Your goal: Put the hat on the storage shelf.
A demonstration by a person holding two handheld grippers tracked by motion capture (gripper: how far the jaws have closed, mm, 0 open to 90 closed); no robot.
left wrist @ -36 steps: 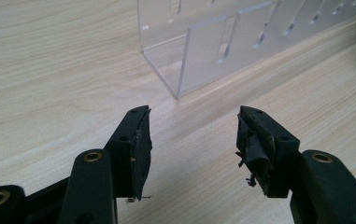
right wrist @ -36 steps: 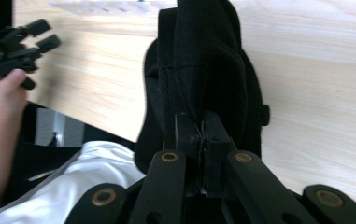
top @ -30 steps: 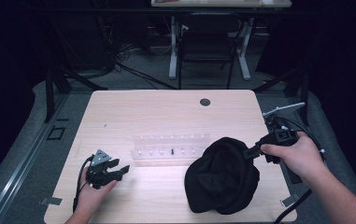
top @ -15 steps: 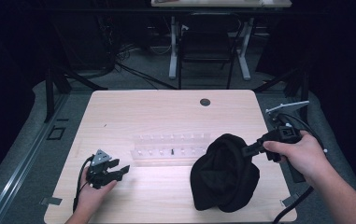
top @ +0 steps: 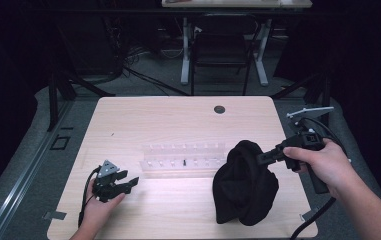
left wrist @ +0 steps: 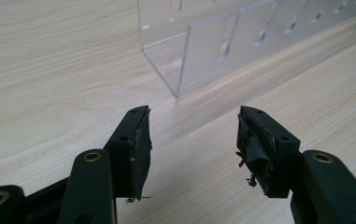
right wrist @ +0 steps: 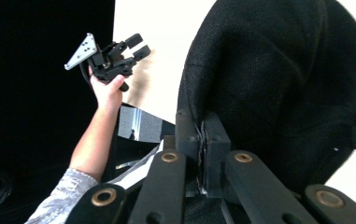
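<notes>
The right gripper (top: 260,159) is clamping its jaws tight on an edge of the black cloth (top: 244,186), which is bunching into a dark mound at the near right of the wooden table (top: 178,120). In the right gripper view the pads are pressing together on a thin fold of the fabric (right wrist: 278,79), and the weave is hiding whatever shape the cloth really has; whether it is a cap, a bag or a plain rag is impossible to tell. Its near side is falling into shadow in the high view, and the mound is covering the right end of the clear acrylic rack (top: 183,160), so the rack's full length is staying out of sight. A small dark mark is sitting inside the rack near its middle, too tiny to identify.

The left gripper (top: 123,184) is resting low over the near left of the table, well apart from the cloth, with its jaws standing wide and nothing between them. In the left gripper view the pads (left wrist: 140,149) are looking frayed at the edges, and the rack's end (left wrist: 189,56) is lying just beyond them, its top being cut off by the frame.

The person's forearms are being cropped at the bottom edge. The room beyond the table is sinking into darkness, with a chair (top: 222,45) and desk legs only faintly showing. No readable writing or brand is appearing anywhere.
</notes>
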